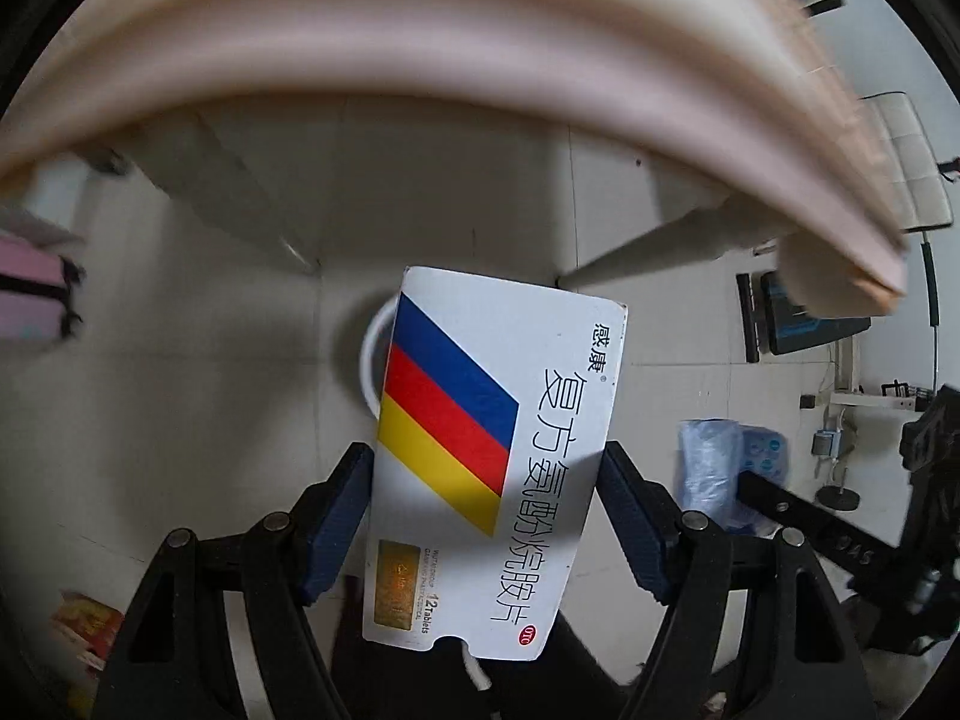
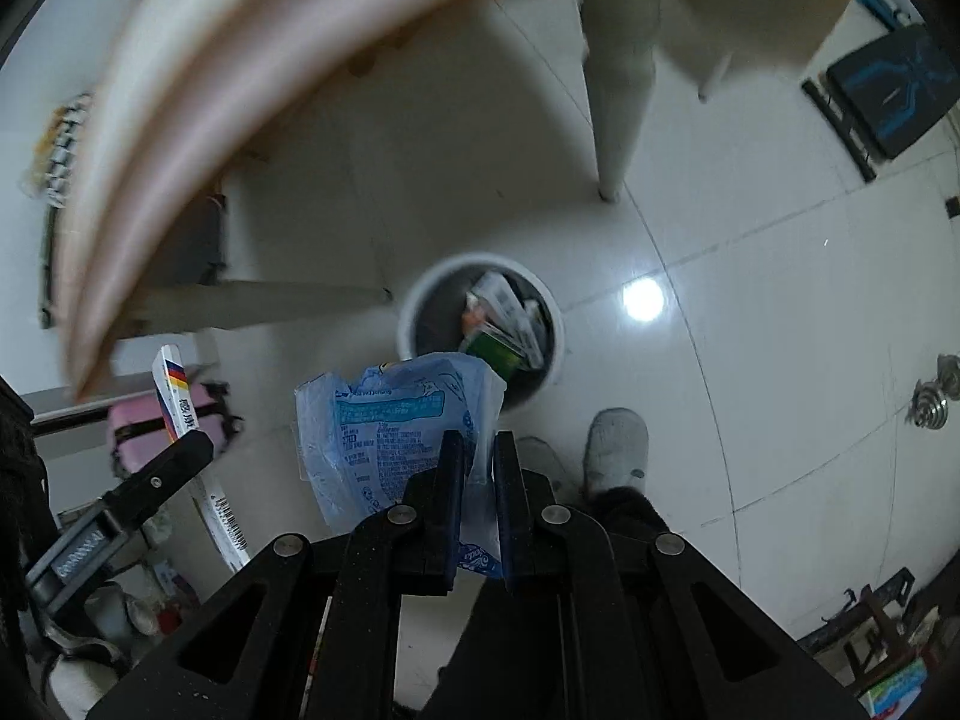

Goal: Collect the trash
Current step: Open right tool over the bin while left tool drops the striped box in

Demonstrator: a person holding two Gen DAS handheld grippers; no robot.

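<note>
Your left tool (image 1: 483, 504) is clamped on a flat medicine box (image 1: 492, 462), pads pressed to its two long edges, the box standing lengthwise out from the fingers. Your right tool (image 2: 479, 480) is nearly closed on a crumpled blue plastic wrapper (image 2: 390, 426) — the film is pinched between the pads and hangs forward and to the left of them.

Both tools point steeply down at the tiled floor (image 2: 750, 330). The white bin (image 2: 555, 324) stands there, already holding several packets. In the right view it lies just beyond the wrapper, slightly right of the fingers' line. In the left view only an arc of its rim shows behind the box, so the box sits almost directly over it.

Judgement: the left hand looks the better aligned for release; the right needs a short carry forward so the wrapper clears the near rim.

The tabletop (image 1: 420, 60) edge curves overhead in both views, blurred. A shoe (image 2: 618, 450) stands near the bin.
</note>
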